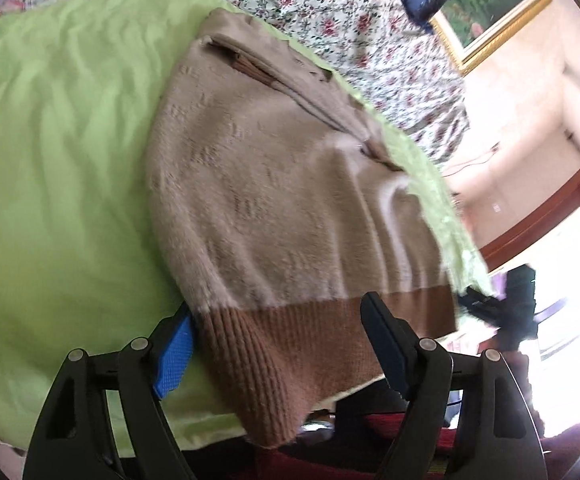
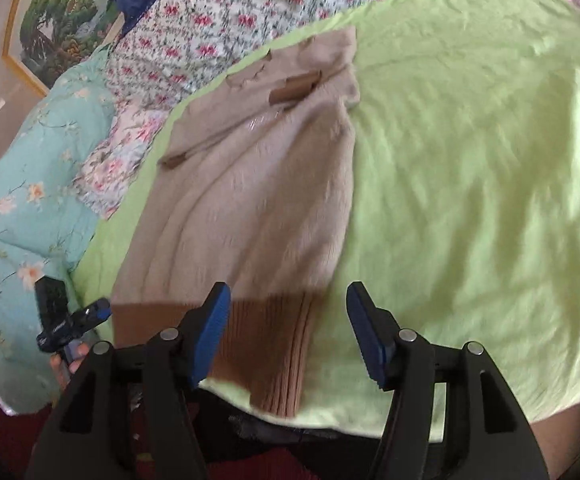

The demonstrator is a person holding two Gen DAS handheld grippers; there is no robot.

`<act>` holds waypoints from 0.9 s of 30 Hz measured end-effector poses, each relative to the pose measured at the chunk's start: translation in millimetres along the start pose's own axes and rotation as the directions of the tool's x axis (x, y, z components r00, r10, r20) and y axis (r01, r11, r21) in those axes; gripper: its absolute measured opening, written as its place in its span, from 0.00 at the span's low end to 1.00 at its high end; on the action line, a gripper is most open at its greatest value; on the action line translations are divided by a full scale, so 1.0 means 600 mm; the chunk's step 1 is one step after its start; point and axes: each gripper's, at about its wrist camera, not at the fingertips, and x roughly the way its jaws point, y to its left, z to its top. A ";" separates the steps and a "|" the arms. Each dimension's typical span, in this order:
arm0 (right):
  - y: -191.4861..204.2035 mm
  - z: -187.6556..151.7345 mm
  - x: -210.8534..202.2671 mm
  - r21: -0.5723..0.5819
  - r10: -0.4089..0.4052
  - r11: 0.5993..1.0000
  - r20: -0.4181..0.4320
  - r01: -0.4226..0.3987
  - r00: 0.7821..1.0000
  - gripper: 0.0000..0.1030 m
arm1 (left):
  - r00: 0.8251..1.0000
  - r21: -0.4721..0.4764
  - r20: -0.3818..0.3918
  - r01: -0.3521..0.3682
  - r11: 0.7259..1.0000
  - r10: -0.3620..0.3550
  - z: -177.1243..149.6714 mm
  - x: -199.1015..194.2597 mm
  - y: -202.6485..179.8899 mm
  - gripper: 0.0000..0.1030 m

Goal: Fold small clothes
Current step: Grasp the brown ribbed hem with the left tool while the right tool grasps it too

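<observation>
while a beige sweater [image 1: 290,200] lies on a green sheet [image 1: 62,160], both grippers (left gripper [image 1: 280,344], right gripper [image 2: 288,332]) hover at its brown hem, fingers spread, pinching nothing.

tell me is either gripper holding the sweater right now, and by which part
Nothing is held. Both the left gripper and the right gripper stand open at the sweater's brown hem, pads not pressing on it.
</observation>
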 end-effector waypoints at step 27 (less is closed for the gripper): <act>-0.013 -0.015 0.051 0.028 0.154 0.988 -0.055 -0.153 0.987 0.10 | 0.997 0.093 -0.071 -0.020 0.995 0.027 0.004 0.027 0.010 0.11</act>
